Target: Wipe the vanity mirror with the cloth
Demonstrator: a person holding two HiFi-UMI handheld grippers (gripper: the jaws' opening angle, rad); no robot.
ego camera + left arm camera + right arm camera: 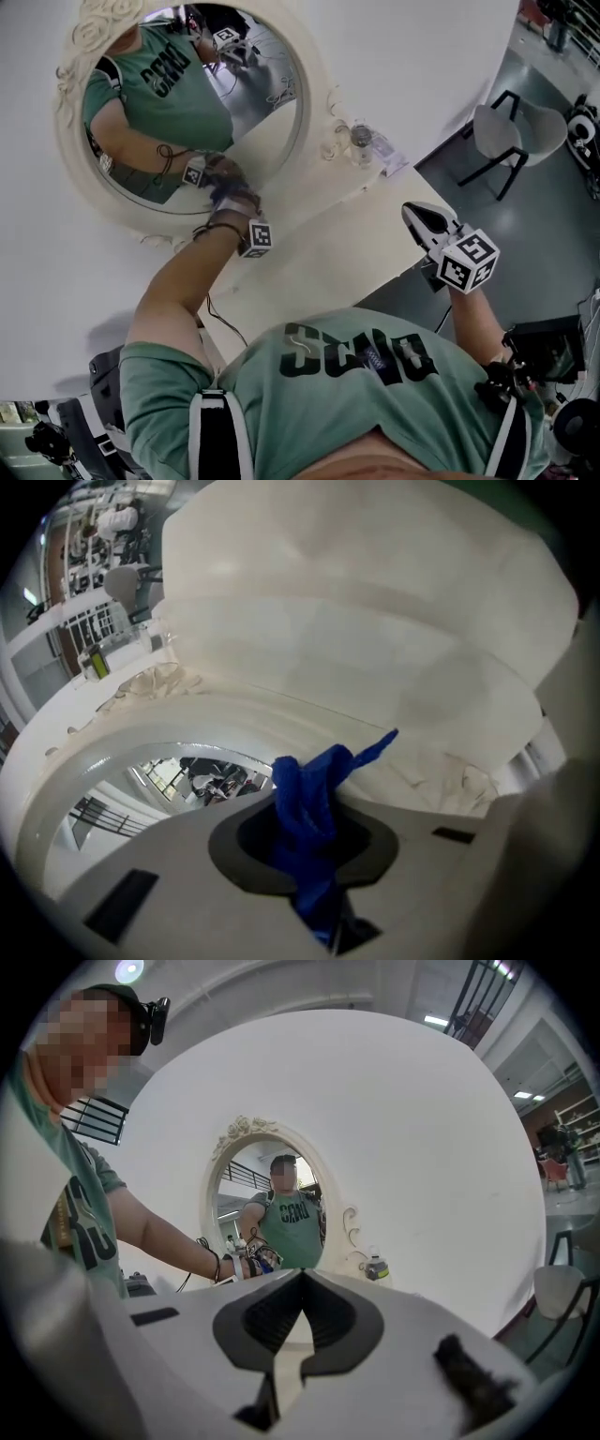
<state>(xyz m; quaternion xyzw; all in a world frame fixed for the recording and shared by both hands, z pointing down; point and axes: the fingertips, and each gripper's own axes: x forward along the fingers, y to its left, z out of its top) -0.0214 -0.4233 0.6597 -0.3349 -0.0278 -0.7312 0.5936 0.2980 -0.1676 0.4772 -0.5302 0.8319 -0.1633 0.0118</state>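
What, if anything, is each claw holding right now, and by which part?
The left claw grips the blue cloth by its bunched middle, with its ends sticking out. The right claw is shut on nothing.

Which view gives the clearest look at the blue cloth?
The left gripper view: the blue cloth sits at the centre, pinched between the left gripper's jaws beside the mirror frame. The head view shows only a bluish scrap at the mirror's lower rim; the right gripper view shows a distant blue speck.

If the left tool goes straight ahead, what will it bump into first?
Most likely the mirror's white frame, just beyond the blue cloth pinched in the left tool. It looks close, but depth is hard to judge.
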